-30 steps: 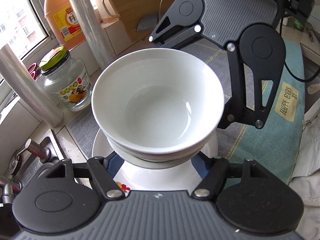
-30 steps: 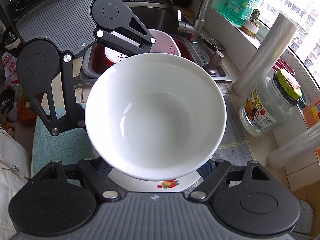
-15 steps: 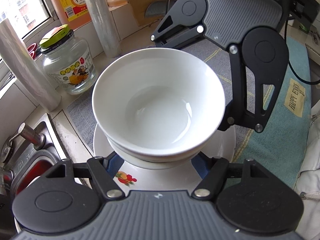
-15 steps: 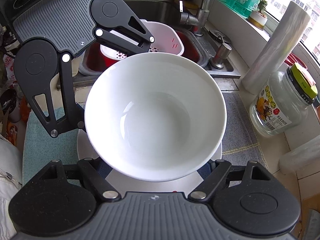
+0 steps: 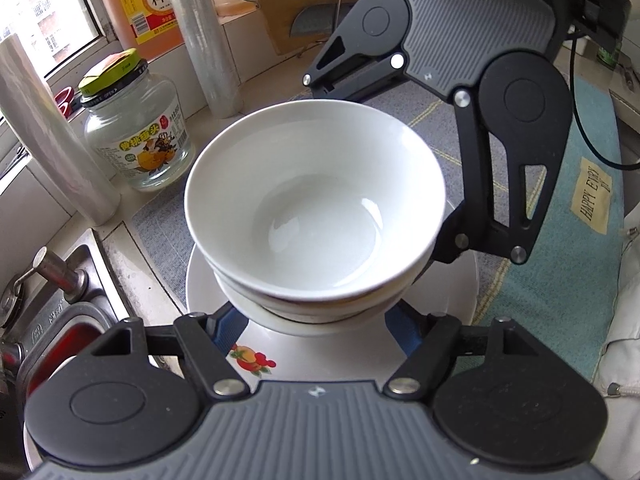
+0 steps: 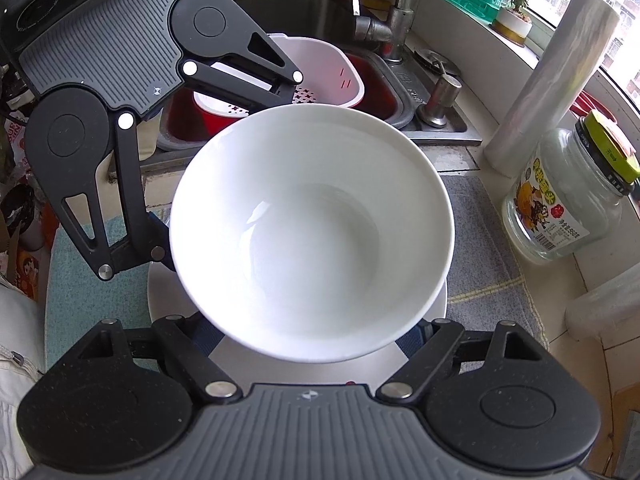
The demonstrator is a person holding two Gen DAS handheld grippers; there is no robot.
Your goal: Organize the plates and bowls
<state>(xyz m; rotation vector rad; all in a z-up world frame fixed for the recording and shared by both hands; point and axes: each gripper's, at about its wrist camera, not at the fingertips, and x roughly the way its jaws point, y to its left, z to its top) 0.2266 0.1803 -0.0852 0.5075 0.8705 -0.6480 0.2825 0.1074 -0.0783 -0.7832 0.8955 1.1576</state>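
A stack of white bowls [image 5: 316, 216] sits on a white plate [image 5: 452, 300] with a fruit print [image 5: 250, 358]. My left gripper [image 5: 316, 320] clasps the stack's lower part from one side, fingers mostly hidden under the rim. My right gripper [image 6: 312, 332] clasps the same bowls [image 6: 312, 236] from the opposite side, above the plate [image 6: 436, 308]. Each gripper shows in the other's view, across the bowls. The stack appears held between both.
A glass jar [image 5: 136, 136] with a green lid, rolls of cling film [image 5: 44, 140] and an oil bottle [image 5: 144, 4] stand by the window. The sink [image 6: 332, 92] holds a pink colander. A grey and teal mat [image 5: 568, 248] covers the counter.
Both grippers, with the bowls between them, have shifted over the counter toward the plate's middle; more of the plate and its fruit print shows. The grip has not changed.
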